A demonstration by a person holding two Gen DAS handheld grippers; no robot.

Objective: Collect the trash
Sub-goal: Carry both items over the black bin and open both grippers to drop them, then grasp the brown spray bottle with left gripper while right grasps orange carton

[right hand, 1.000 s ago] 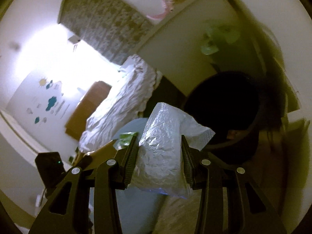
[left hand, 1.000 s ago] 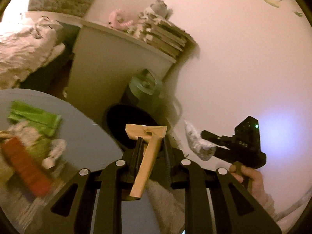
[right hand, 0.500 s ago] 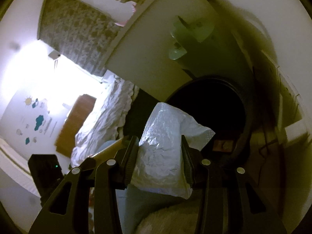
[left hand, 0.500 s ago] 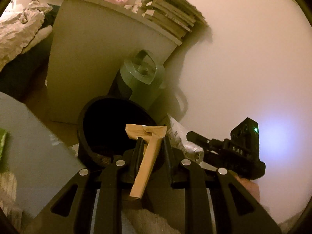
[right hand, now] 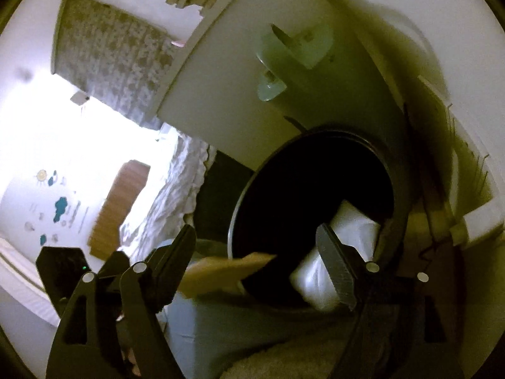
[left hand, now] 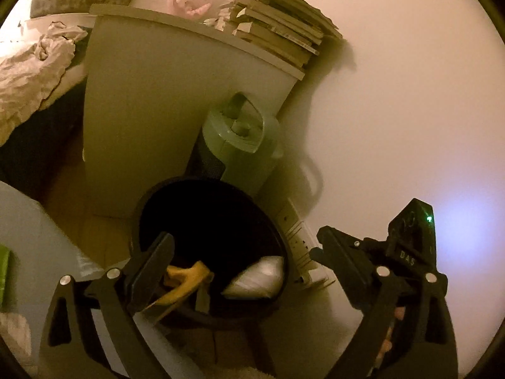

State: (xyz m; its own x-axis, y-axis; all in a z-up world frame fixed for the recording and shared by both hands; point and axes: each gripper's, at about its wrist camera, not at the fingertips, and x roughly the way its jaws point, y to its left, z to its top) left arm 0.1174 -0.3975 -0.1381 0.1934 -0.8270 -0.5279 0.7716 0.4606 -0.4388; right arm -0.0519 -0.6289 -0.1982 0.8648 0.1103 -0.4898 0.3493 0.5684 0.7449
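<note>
While both grippers gape empty — black bin [left hand: 208, 208], tan wrapper [left hand: 186, 281], white packet [left hand: 255, 279] inside.

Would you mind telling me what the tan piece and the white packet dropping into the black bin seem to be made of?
Tan piece: probably cardboard, matte, with flat faces and stiff straight edges. White packet: likely thin plastic film, wrinkled, with a soft sheen. Black bin: looks like smooth dark plastic, though the dim light leaves that open.

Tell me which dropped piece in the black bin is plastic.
The crinkled white plastic bag, right side of the round black bin; the other, the tan cardboard scrap, is flat and stiff.
</note>
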